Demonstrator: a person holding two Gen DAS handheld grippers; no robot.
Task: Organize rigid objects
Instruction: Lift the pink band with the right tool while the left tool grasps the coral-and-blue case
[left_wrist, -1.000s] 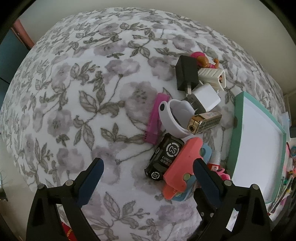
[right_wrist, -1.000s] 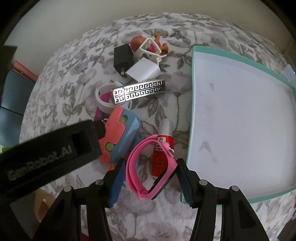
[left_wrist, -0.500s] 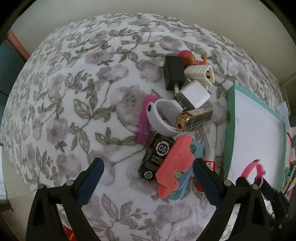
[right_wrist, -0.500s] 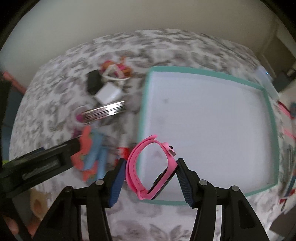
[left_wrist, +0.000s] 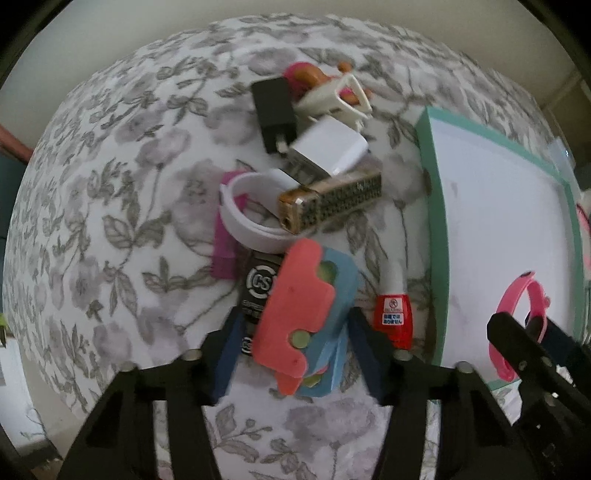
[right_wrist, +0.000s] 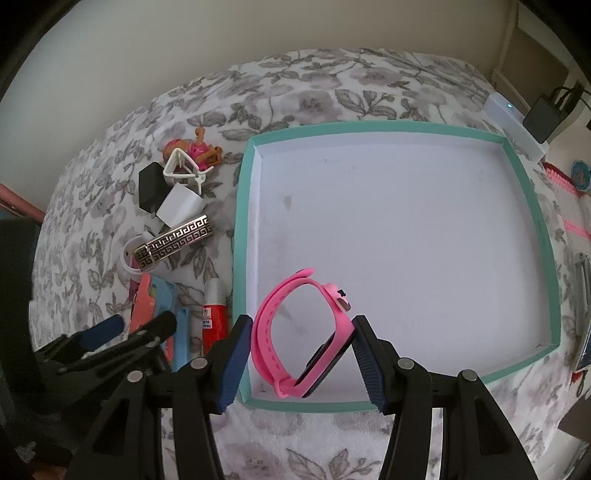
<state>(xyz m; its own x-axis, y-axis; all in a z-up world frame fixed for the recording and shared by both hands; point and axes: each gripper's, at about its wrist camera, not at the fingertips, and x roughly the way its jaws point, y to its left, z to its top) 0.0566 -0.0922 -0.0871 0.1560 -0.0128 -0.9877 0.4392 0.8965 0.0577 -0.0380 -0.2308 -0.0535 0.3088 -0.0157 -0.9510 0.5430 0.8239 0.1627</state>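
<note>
Floral cloth (right_wrist: 332, 435), pink watch (right_wrist: 299, 332) between right tongs (right_wrist: 301, 360)

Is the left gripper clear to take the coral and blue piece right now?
Probably yes. The left gripper is open with its fingers on either side of the coral and blue piece, nothing on top. The black CS box lies partly beneath it and may get nudged.

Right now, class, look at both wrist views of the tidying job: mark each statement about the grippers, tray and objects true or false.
1. The right gripper holds a pink watch over the tray. True.
2. The tray already holds several chargers. False: both chargers lie outside it.
3. The left gripper has its jaws around the coral and blue piece. True.
4. The patterned lighter lies inside the tray. False: it lies on the floral cloth.
</note>
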